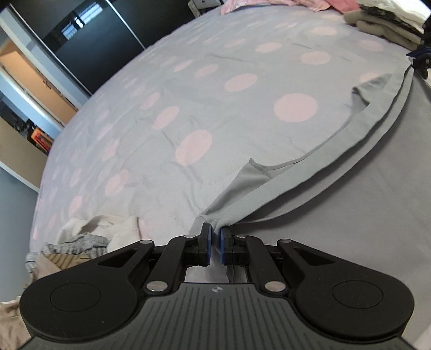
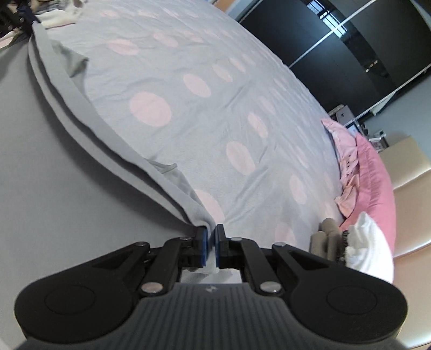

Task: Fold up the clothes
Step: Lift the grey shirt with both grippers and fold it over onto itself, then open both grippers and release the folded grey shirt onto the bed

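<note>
A plain grey garment (image 1: 336, 215) is stretched between my two grippers above a bed. My left gripper (image 1: 214, 233) is shut on one bunched corner of it, the blue pads pinching the cloth. In the left wrist view the garment's folded upper edge (image 1: 309, 172) runs up to the right toward the other gripper (image 1: 420, 58). My right gripper (image 2: 211, 231) is shut on the opposite corner of the grey garment (image 2: 67, 188). From there the edge (image 2: 89, 107) runs up to the left toward the left gripper (image 2: 13, 16).
The bed wears a grey cover with pink dots (image 1: 215, 88). A heap of unfolded clothes (image 1: 80, 239) lies at its near left. Folded beige, dark and white clothes (image 2: 350, 242) are stacked by a pink pillow (image 2: 377, 172). Dark wardrobe doors (image 2: 363, 35) stand behind.
</note>
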The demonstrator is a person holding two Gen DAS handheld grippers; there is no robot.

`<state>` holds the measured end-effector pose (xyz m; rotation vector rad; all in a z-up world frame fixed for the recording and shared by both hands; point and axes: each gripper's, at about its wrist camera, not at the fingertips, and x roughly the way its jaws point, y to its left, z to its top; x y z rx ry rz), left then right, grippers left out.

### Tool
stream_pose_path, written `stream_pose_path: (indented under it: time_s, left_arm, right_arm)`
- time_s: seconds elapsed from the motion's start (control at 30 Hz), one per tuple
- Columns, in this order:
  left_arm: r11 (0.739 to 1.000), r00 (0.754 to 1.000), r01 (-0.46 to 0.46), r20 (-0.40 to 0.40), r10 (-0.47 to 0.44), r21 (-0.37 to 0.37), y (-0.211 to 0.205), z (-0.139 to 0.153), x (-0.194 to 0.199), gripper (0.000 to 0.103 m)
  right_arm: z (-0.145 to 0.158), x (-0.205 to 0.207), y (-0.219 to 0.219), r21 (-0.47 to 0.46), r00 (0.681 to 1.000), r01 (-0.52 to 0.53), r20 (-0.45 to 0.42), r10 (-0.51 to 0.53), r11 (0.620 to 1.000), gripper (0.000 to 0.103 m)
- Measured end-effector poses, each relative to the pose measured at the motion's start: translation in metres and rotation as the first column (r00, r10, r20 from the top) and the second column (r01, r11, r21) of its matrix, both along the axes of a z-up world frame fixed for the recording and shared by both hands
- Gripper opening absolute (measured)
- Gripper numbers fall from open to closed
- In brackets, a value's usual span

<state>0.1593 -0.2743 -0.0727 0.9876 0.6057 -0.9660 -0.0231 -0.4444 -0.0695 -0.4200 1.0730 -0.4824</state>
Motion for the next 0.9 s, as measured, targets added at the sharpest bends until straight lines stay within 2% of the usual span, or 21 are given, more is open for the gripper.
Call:
stream_pose_path:
  time_s: [0.17,0.23,0.37,0.43,0.53,0.7,0.9]
  left_arm:
    - [1.000,0.999,-0.017,-0.030,0.017,0.014,-0.015,-0.022,0.011,0.006]
    - [0.999,0.999,-0.032,-0.040,0.033,0.028,-0.018,-0.030,0.015,0.010]
    - [0.996,0.995,-0.084,-0.056,0.084,-0.009,-0.020,-0.030,0.026,0.019]
    - [0.992,0.990,-0.120,-0.078,0.118,-0.034,-0.021,-0.028,0.034,0.020]
    - [0.980,0.981,-0.183,-0.086,0.176,-0.084,-0.023,-0.021,0.042,0.022]
    - [0.960,0.970,-0.242,-0.032,0.239,-0.141,-0.014,-0.006,0.044,0.022]
    - [0.951,0.962,-0.261,-0.120,0.243,-0.167,0.026,0.010,0.029,0.022]
  right_arm:
    - [-0.029,0.012,-0.013,0.046,0.999,0.021,-0.038,-0.019,0.999,0.006]
    - [-0.036,0.012,-0.017,0.069,0.999,0.023,-0.033,-0.021,0.997,0.007]
    - [-0.044,0.013,-0.027,0.107,0.999,0.045,0.003,-0.046,0.993,0.007]
    - [-0.044,0.015,-0.035,0.137,0.996,0.076,0.026,-0.081,0.988,0.010]
    - [-0.044,0.015,-0.046,0.149,0.984,0.148,0.072,-0.160,0.978,0.024]
    - [-0.024,0.006,-0.057,0.167,0.955,0.223,0.159,-0.249,0.960,0.025]
    - [-0.011,-0.019,-0.052,0.258,0.940,0.251,0.164,-0.298,0.933,0.025]
